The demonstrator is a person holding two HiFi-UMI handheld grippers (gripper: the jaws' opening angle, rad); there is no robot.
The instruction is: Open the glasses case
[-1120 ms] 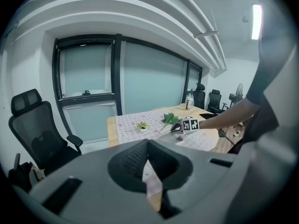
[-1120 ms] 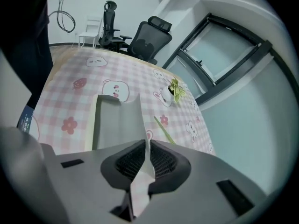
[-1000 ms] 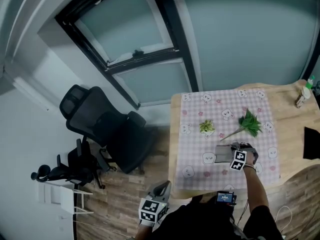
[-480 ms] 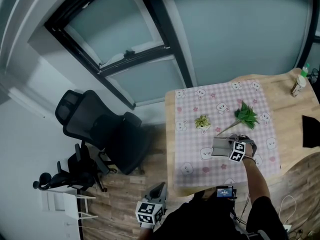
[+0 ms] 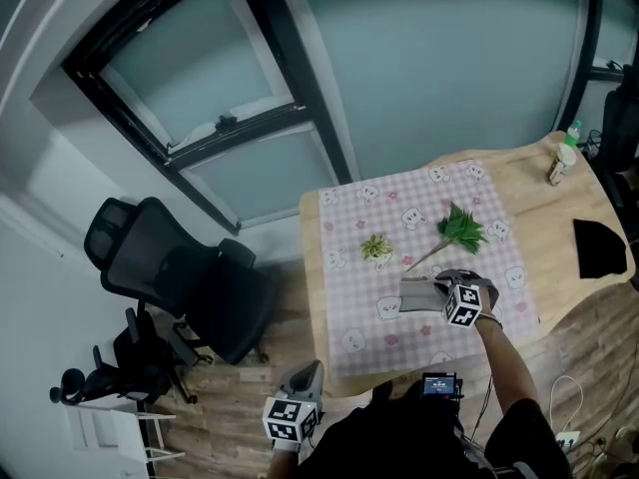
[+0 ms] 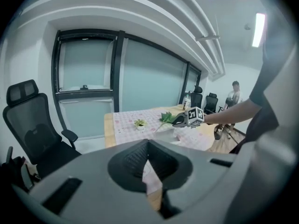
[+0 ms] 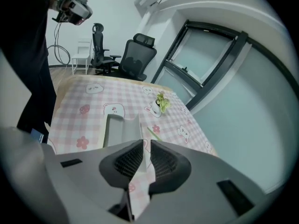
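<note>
A grey glasses case [image 5: 411,295] lies on the pink checked tablecloth [image 5: 349,302]; it also shows in the right gripper view [image 7: 113,129] and, far off, in the left gripper view [image 6: 165,134]. My right gripper [image 5: 437,285] hangs over the case's right end. Its jaws have just been opening a little. The case's thin grey flap [image 7: 135,125] stands up between them, and the pads of the gripper [image 7: 142,160] look closed on it. My left gripper [image 5: 310,369] hangs off the table's near edge, over the floor. In its own view the left gripper [image 6: 148,158] is shut on nothing.
A small potted plant [image 5: 376,247] and a green leafy sprig [image 5: 457,230] lie just beyond the case. A bottle [image 5: 562,158] and a black object [image 5: 599,249] sit on the bare wood at the right. A black office chair [image 5: 170,277] stands left of the table.
My right gripper has risen a little with the case's flap, which now stands more upright. The left gripper has kept its place.
</note>
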